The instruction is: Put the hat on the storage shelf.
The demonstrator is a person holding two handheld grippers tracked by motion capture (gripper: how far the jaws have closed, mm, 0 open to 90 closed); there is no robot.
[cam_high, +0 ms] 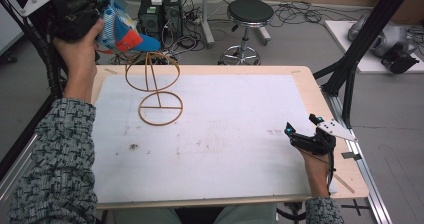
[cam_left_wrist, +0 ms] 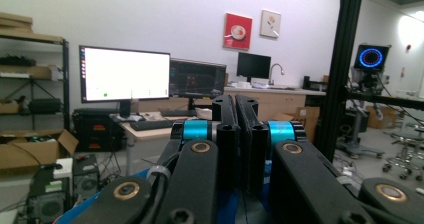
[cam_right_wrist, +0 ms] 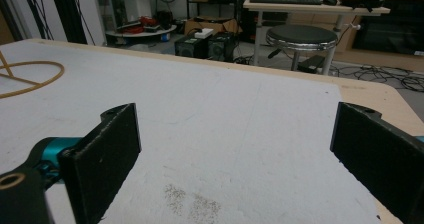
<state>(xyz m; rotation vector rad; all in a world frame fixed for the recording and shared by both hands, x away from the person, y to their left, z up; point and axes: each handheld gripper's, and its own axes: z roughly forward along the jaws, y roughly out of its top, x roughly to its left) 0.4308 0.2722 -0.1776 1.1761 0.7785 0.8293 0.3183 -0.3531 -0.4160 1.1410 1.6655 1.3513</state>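
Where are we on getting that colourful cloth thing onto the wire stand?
Done: the left gripper is shut on the blue, white and orange fabric item and holds it up above the far left corner of the table. In hand: it hangs just above the wooden wire stand, apparently not yet on it. Left: lowering it onto the stand. The right gripper rests open near the right edge, holding nothing.

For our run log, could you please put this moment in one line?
left hand-held gripper: raised, shut on colourful cloth | right hand-held gripper: open, on table | wire stand: bare
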